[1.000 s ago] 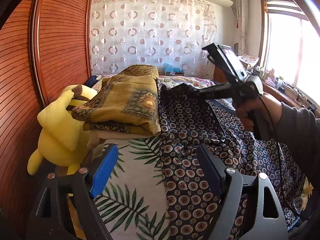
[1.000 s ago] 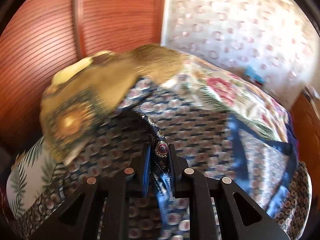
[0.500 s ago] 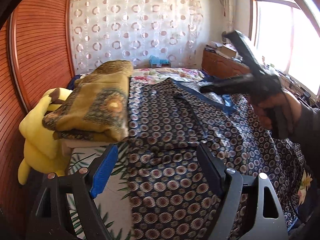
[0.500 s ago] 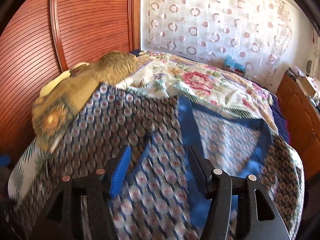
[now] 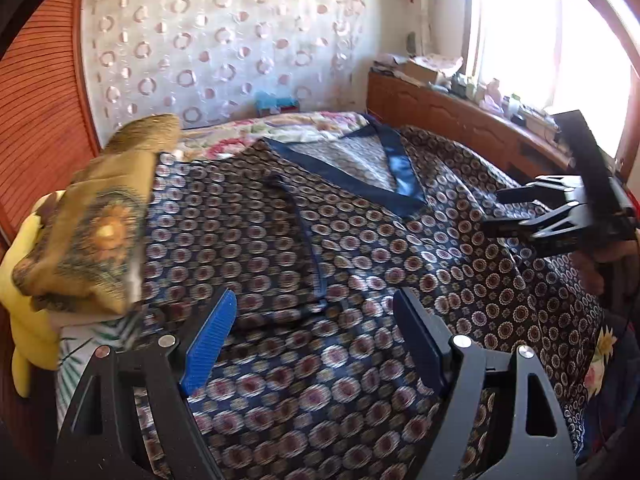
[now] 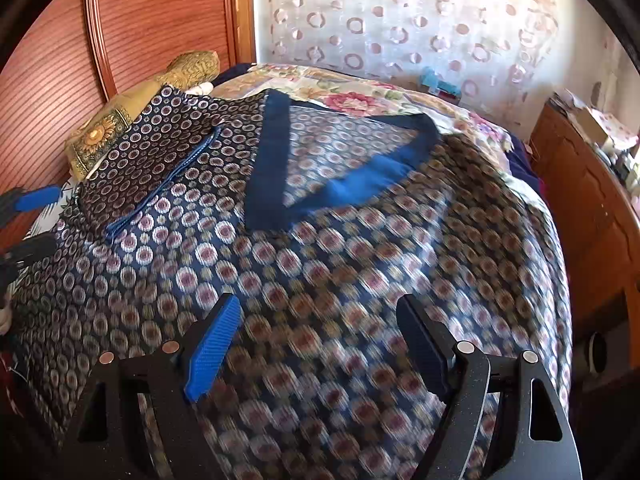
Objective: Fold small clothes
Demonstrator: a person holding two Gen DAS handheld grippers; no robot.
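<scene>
- My right gripper (image 6: 316, 344) has just been opening: its jaws now stand wide apart over the patterned garment (image 6: 320, 248), with cloth lying under them but nothing pinched between the pads
- My left gripper (image 5: 316, 340) has its jaws well apart too, hovering over the near part of the same garment (image 5: 304, 248), holding nothing
- The garment is a dark blue top printed with small round medallions and trimmed with a plain blue V-neck band (image 6: 276, 152); it lies spread across the bed (image 6: 360, 96), covering most of the near half, neck toward the far edge
- One side panel or sleeve (image 6: 152, 160) looks already turned in over the body near the bed's left edge, its piped hem running diagonally; I read that as the first fold made
- The right side and the lower part of the garment are flat and unfolded, so I judge the task early on, with the other side and the crosswise folds left to do
- A folded mustard-yellow cloth with a sunflower motif (image 5: 92, 236) sits at the bed's left edge, its corner touching the garment; it may be a finished piece, though I cannot be sure
- A yellow plush toy (image 5: 24, 312) is wedged between that cloth and the wooden wardrobe (image 5: 36, 100)
- I can read no brand, label or writing anywhere; the garment shows no tag, and the clutter on the headboard shelf (image 5: 460, 100) is too small to make out
</scene>
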